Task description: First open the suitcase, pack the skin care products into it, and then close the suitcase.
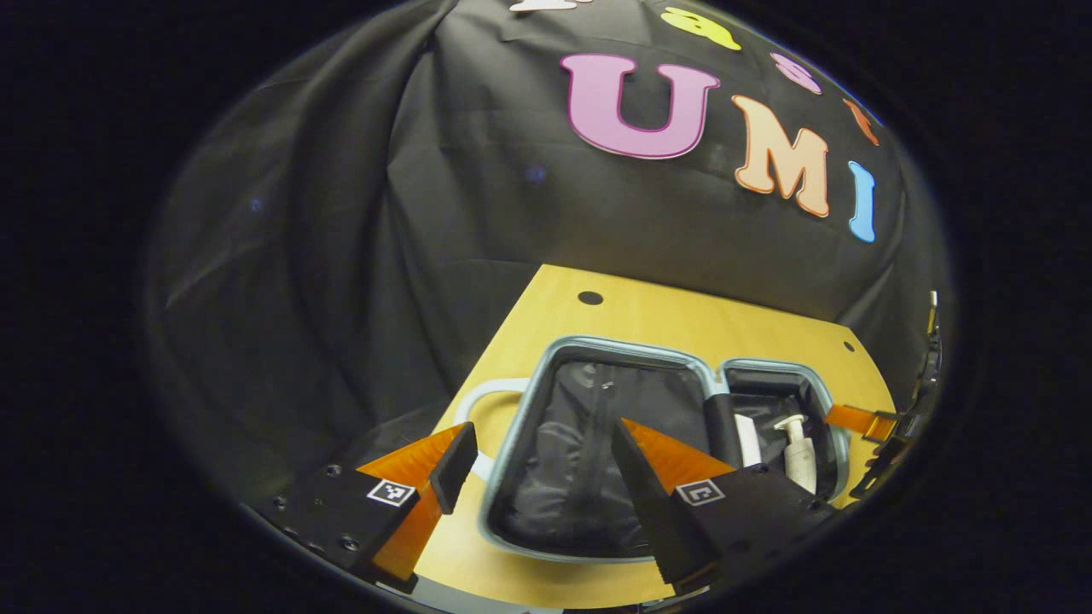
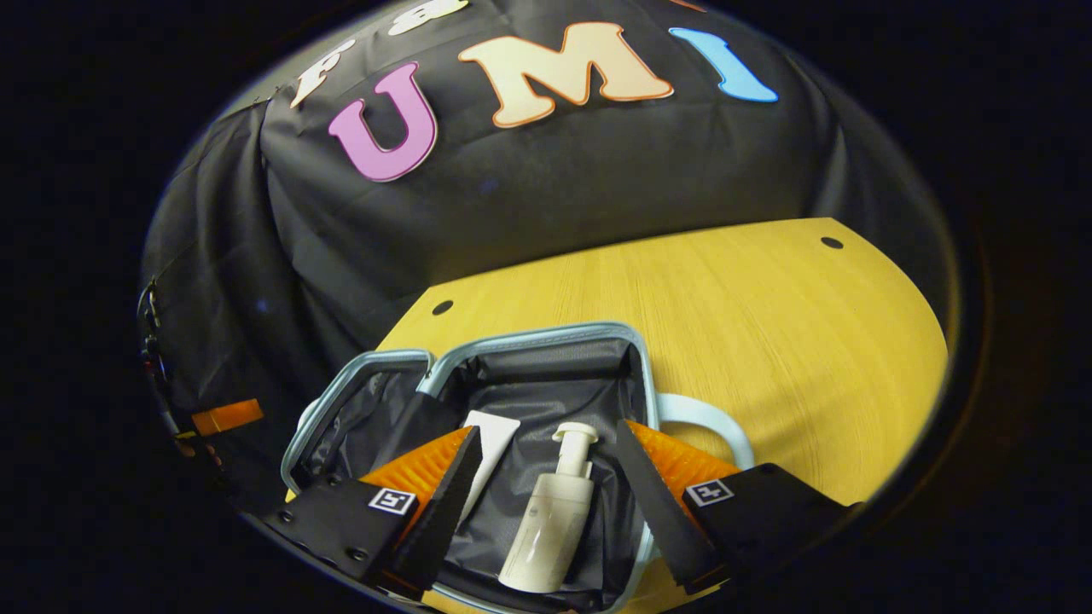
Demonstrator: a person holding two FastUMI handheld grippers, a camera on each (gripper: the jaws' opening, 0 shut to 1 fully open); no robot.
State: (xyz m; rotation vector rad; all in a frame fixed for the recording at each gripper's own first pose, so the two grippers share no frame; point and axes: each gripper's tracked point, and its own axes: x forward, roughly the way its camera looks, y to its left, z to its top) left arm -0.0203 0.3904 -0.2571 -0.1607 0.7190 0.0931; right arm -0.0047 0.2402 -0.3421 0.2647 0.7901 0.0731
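A small light-blue suitcase (image 1: 522, 426) lies wide open on the yellow table (image 1: 648, 315). My left gripper (image 1: 542, 452) hovers open over its black-lined lid half, nothing between the fingers. In the other half lie a cream pump bottle (image 1: 799, 452) and a white tube (image 1: 748, 439). In the right gripper view the suitcase (image 2: 546, 331) holds the pump bottle (image 2: 550, 520) lying flat, with the white tube (image 2: 486, 452) beside it. My right gripper (image 2: 546, 460) is open just above that half, its fingers standing either side of the bottle.
The suitcase's pale handle (image 2: 708, 418) juts out onto the table (image 2: 768, 307), which stretches bare wood to the right. The black cloth wall hangs close behind. The other gripper's finger (image 1: 857, 420) shows at the suitcase's far edge in the left gripper view.
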